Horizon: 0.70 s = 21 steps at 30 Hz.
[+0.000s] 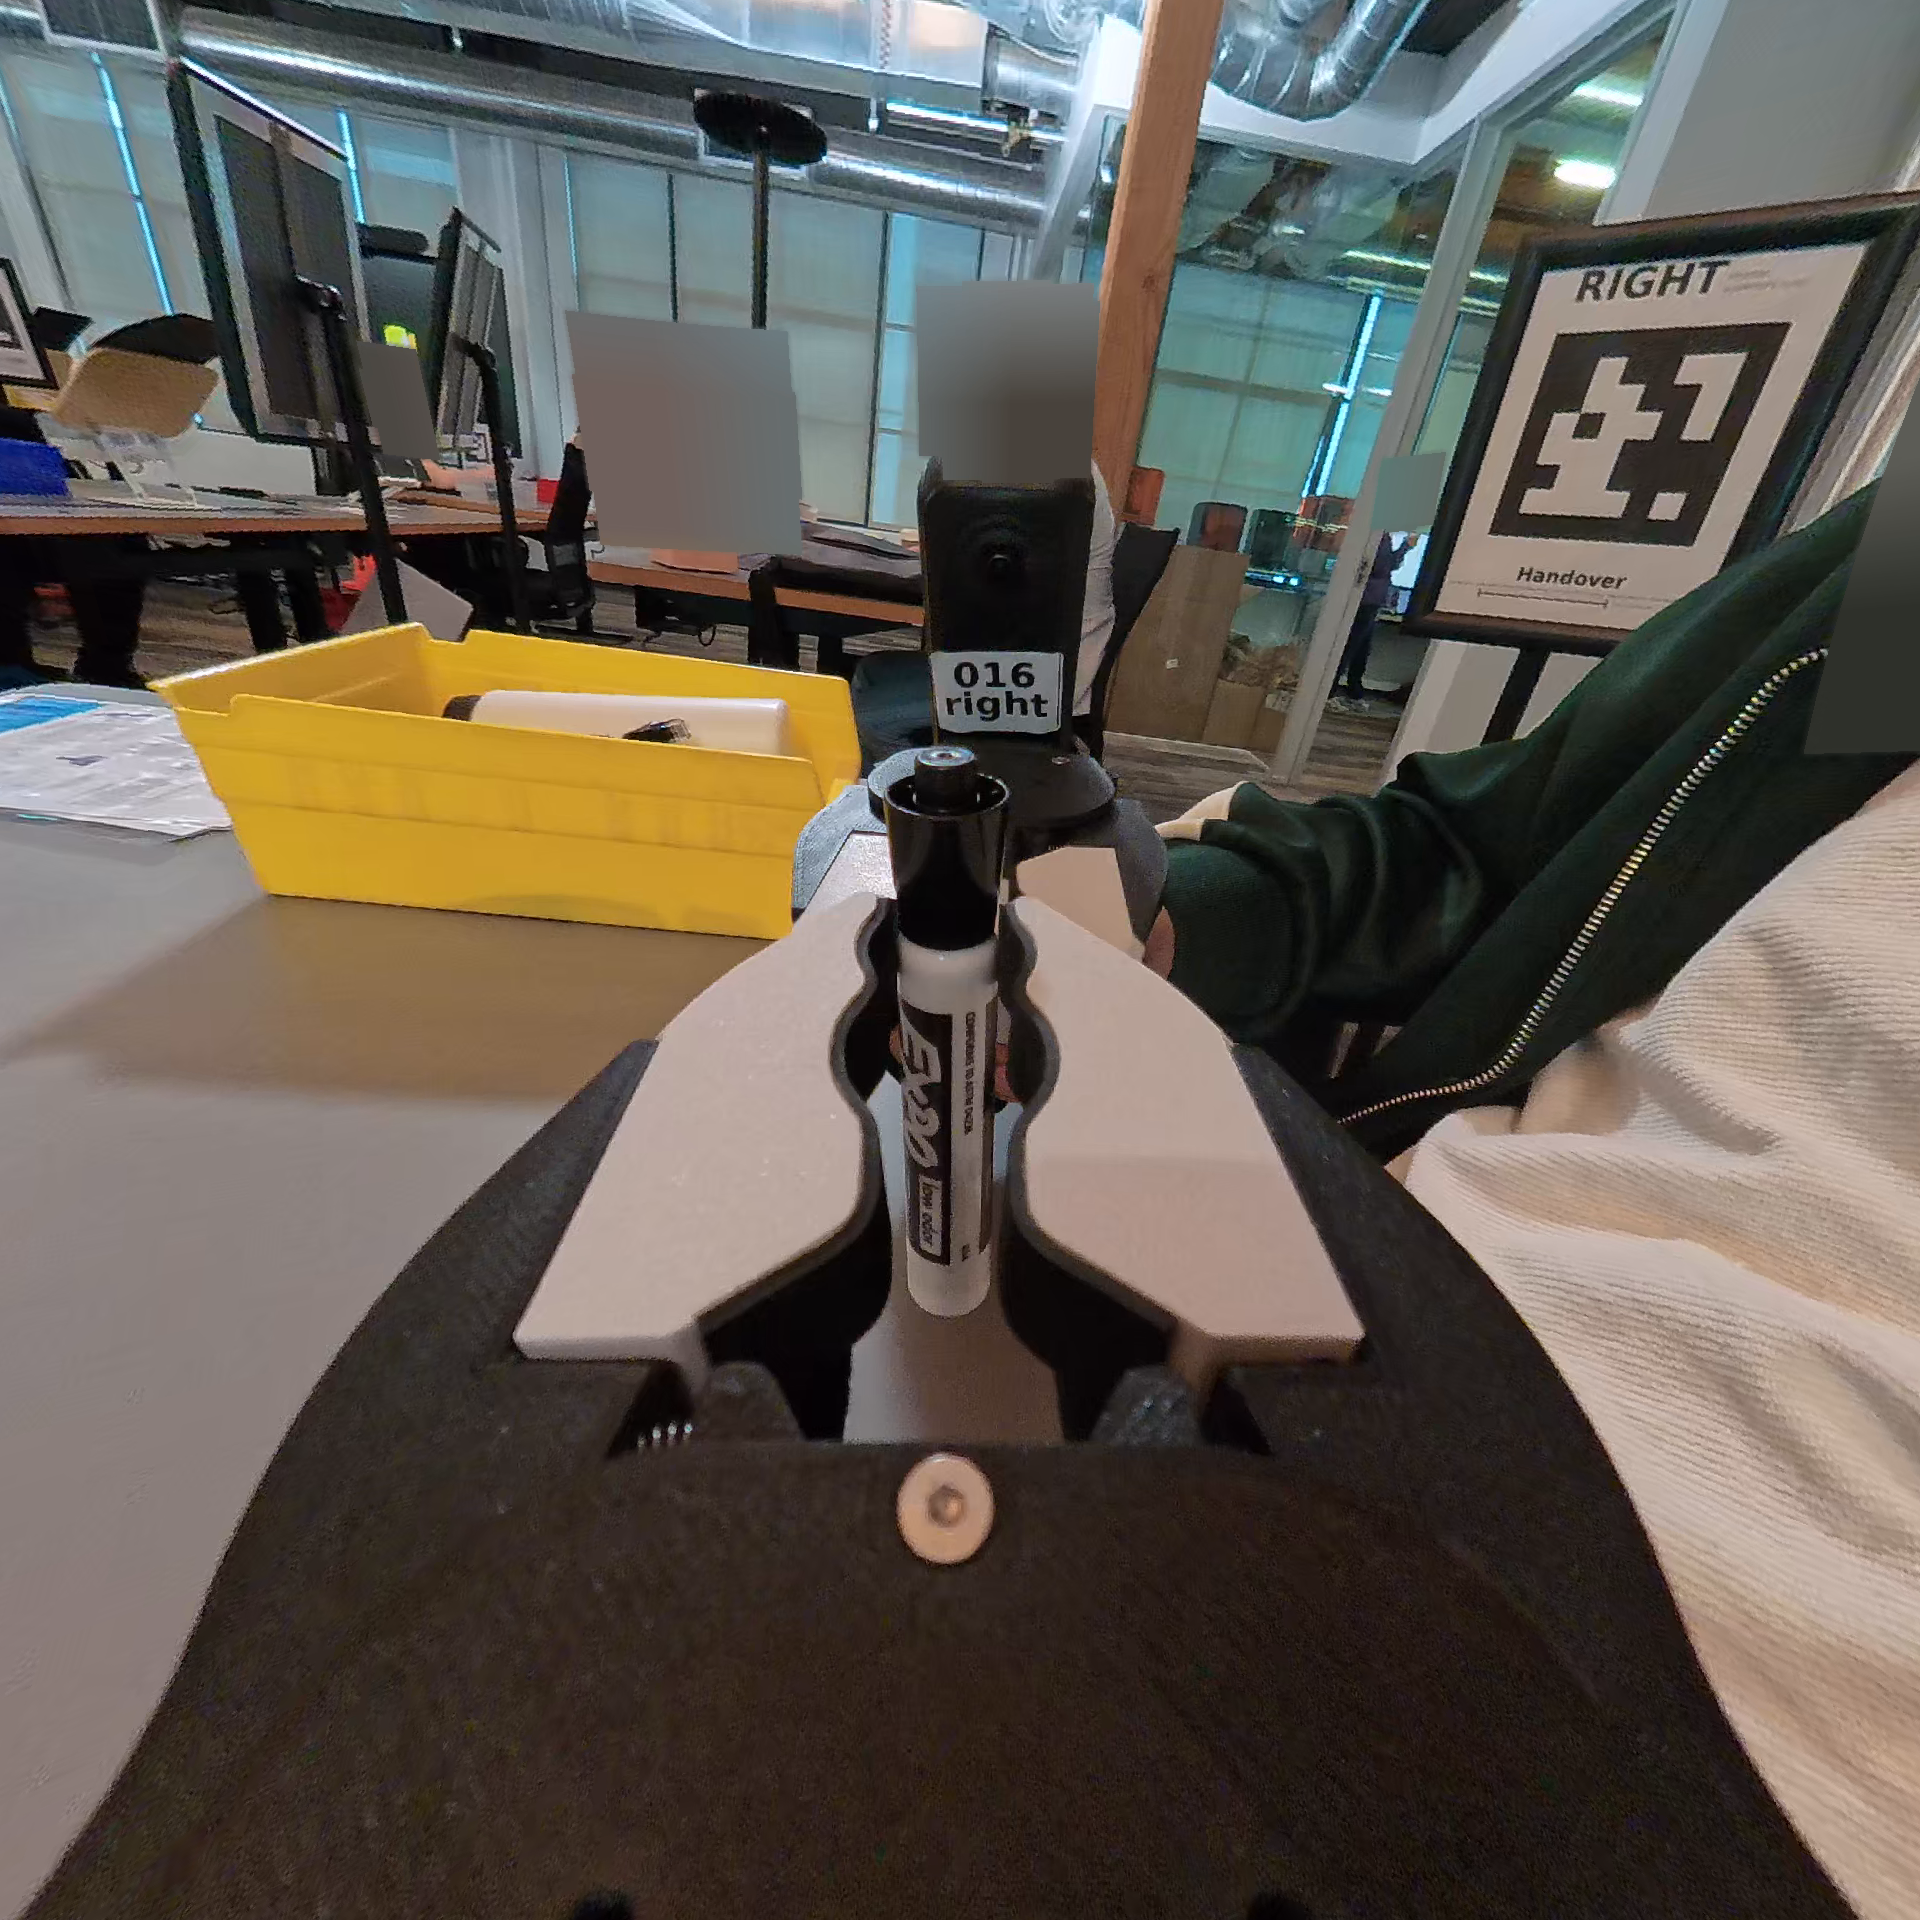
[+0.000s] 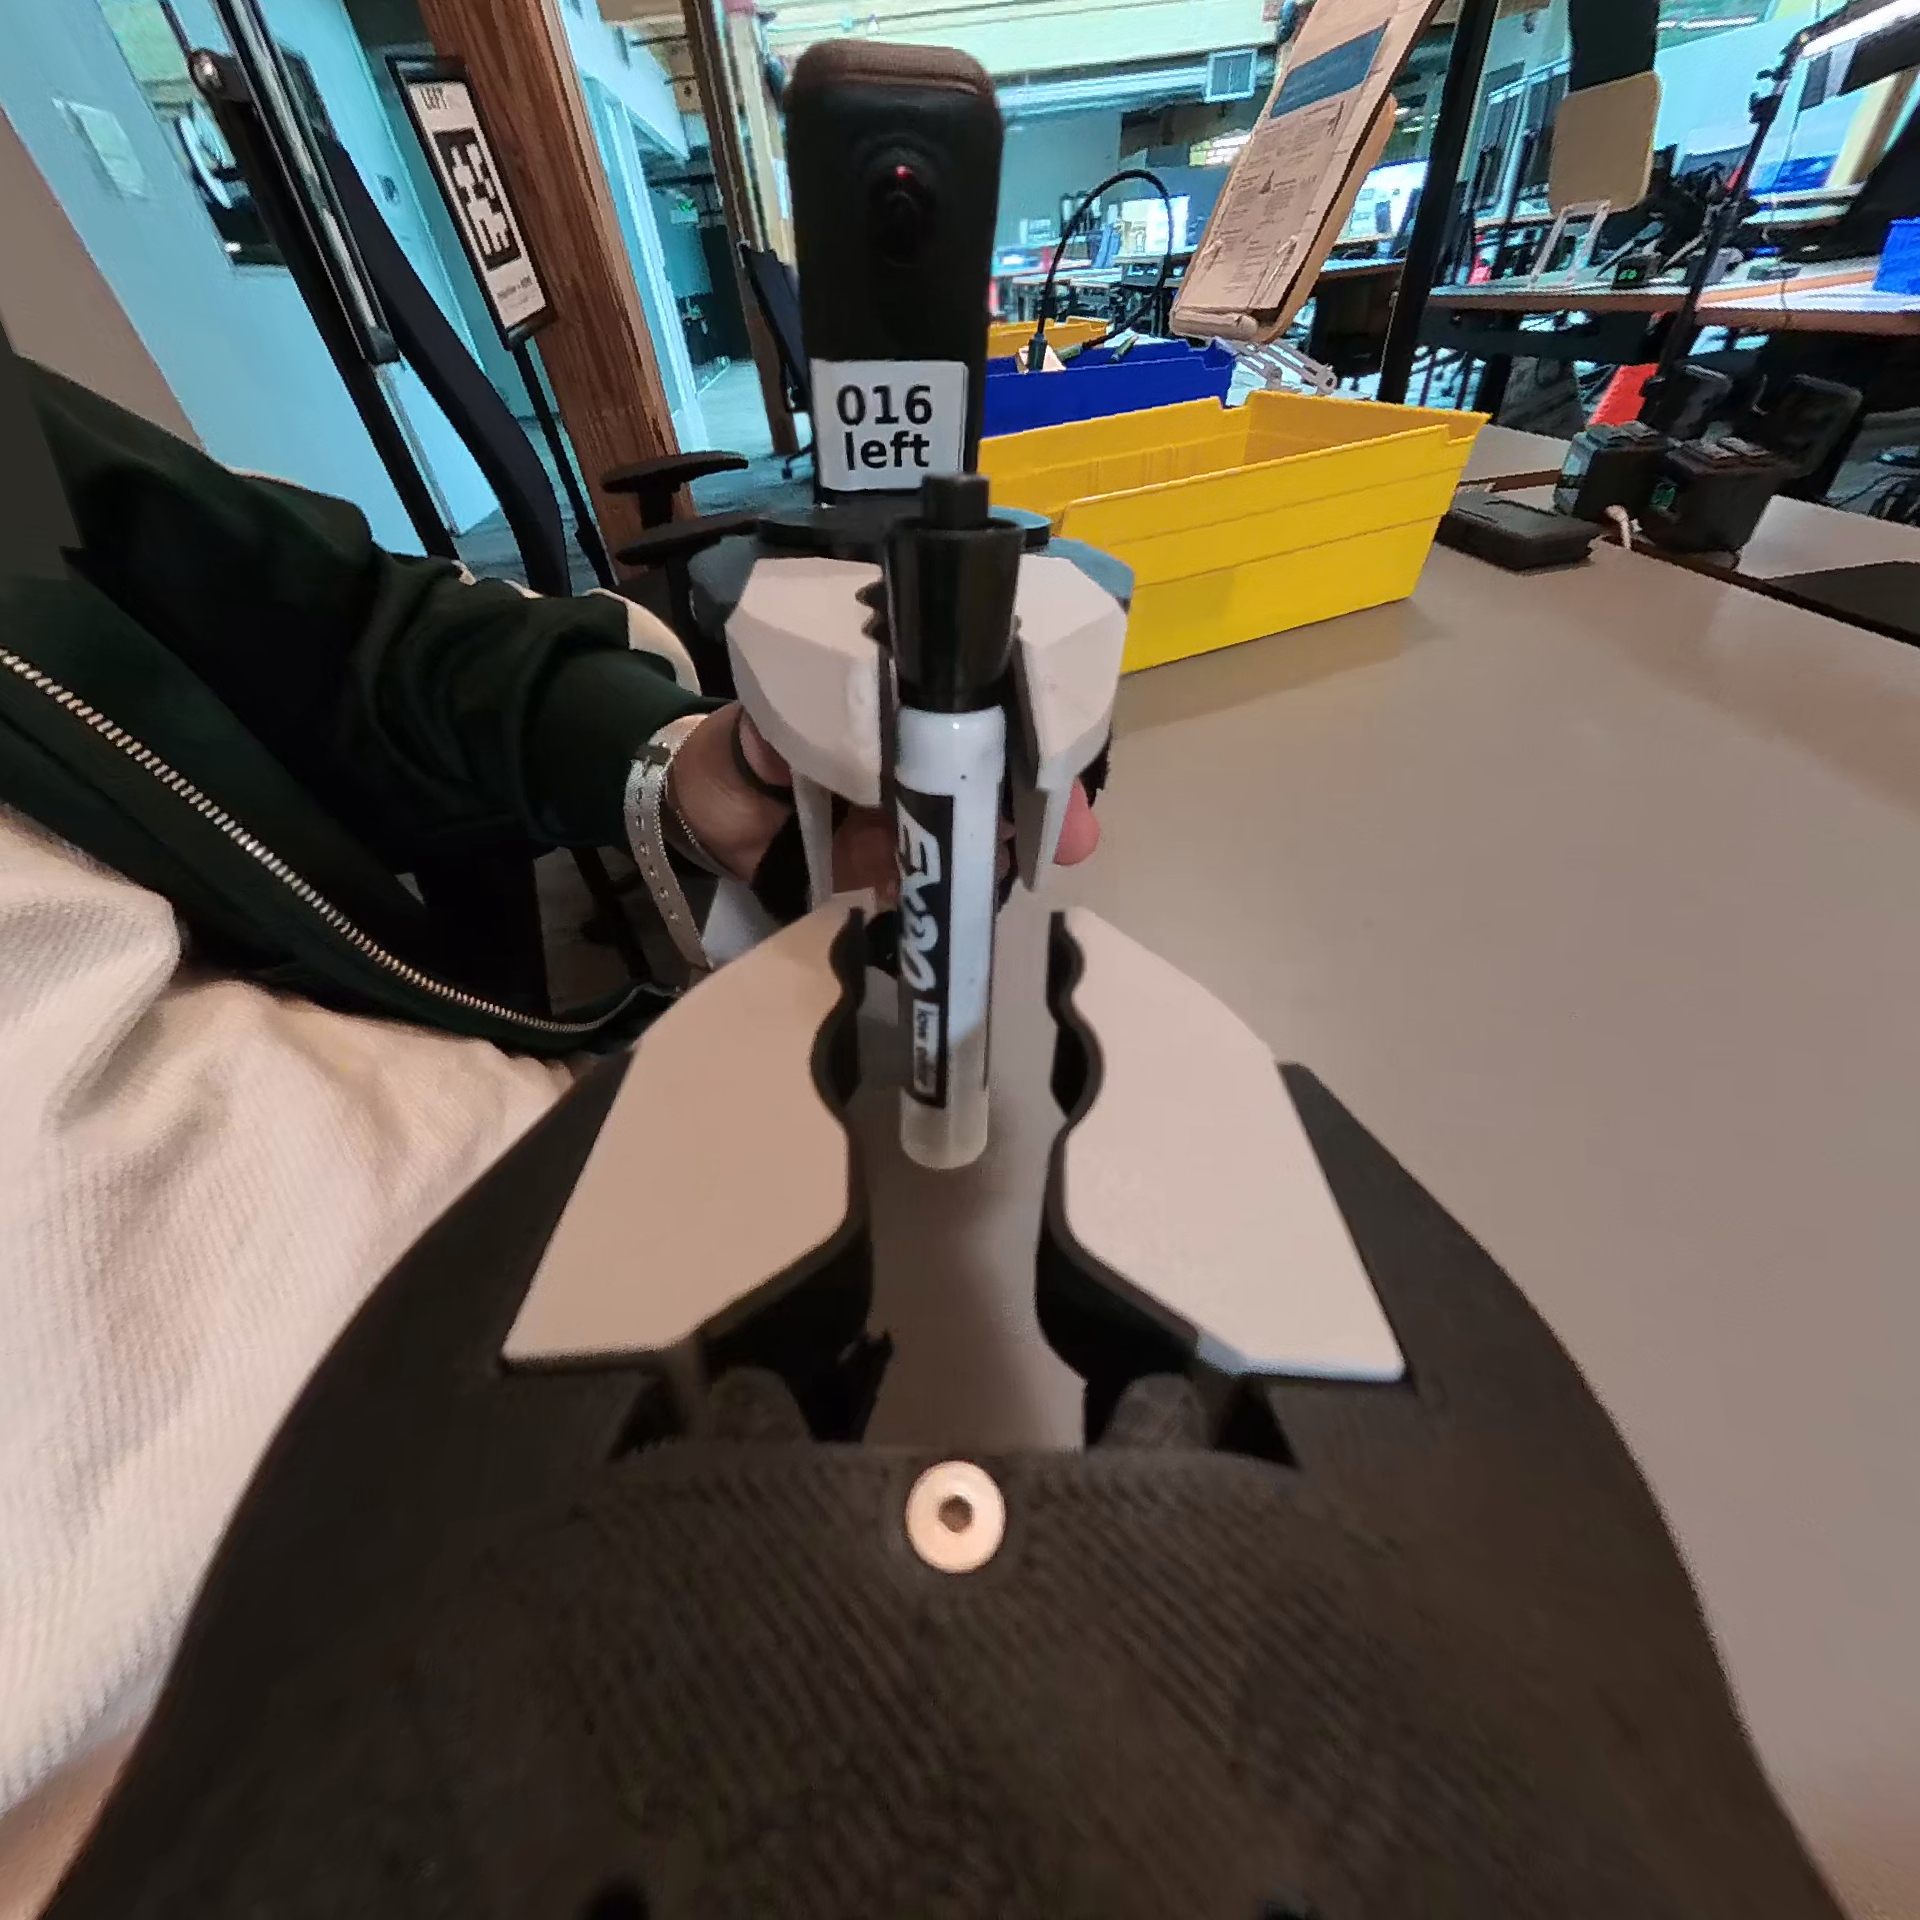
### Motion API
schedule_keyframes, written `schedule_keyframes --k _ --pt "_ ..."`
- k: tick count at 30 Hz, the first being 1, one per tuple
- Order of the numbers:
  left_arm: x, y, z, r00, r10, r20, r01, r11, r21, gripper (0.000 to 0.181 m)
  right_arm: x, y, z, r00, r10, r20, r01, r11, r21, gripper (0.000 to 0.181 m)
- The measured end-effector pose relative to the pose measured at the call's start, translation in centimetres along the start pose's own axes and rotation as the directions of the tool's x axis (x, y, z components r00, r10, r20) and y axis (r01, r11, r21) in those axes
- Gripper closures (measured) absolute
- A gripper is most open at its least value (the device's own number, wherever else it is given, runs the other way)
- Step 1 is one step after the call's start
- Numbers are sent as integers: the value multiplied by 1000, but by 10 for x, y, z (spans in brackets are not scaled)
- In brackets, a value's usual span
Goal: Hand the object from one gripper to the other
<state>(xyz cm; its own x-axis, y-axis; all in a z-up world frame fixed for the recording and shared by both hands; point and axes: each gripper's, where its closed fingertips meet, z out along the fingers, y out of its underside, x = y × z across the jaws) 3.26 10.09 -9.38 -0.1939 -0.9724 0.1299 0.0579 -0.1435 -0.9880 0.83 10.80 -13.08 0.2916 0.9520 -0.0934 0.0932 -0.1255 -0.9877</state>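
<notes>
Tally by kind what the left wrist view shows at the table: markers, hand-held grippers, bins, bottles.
Marker: 1
Hand-held gripper: 2, the left hand-held gripper and the right hand-held gripper
Yellow bin: 1
White bottle, in the bin: 1
Total: 5

Bottle (image 1: 623, 717) in bin (image 1: 499, 831) — half-hidden

1 marker (image 1: 940, 1049) | 2 grippers: left gripper (image 1: 940, 940), right gripper (image 2: 951, 935) | 1 yellow bin (image 1: 499, 821) in left wrist view | 1 yellow bin (image 2: 1268, 520), 1 blue bin (image 2: 1101, 379) in right wrist view | 1 table (image 1: 208, 1143)
</notes>
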Motion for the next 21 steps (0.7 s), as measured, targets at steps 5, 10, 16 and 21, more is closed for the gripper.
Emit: schedule_keyframes --k 5,10,16,21 --pt "-14 -1 -10 998 -33 58 33 999 1 162 20 -3 -4 994 15 -106 -11 999 40 109" --pt "-27 -3 -19 991 -79 105 77 997 22 162 48 -5 -14 950 -81 -301 92 996 22 66" --pt "-28 6 -16 991 -63 117 68 997 -35 162 43 -13 -15 944 -124 -305 143 989 43 66" --pt "-19 19 -6 996 -4 88 15 993 -120 162 19 -28 -17 975 -128 -180 154 979 135 112"
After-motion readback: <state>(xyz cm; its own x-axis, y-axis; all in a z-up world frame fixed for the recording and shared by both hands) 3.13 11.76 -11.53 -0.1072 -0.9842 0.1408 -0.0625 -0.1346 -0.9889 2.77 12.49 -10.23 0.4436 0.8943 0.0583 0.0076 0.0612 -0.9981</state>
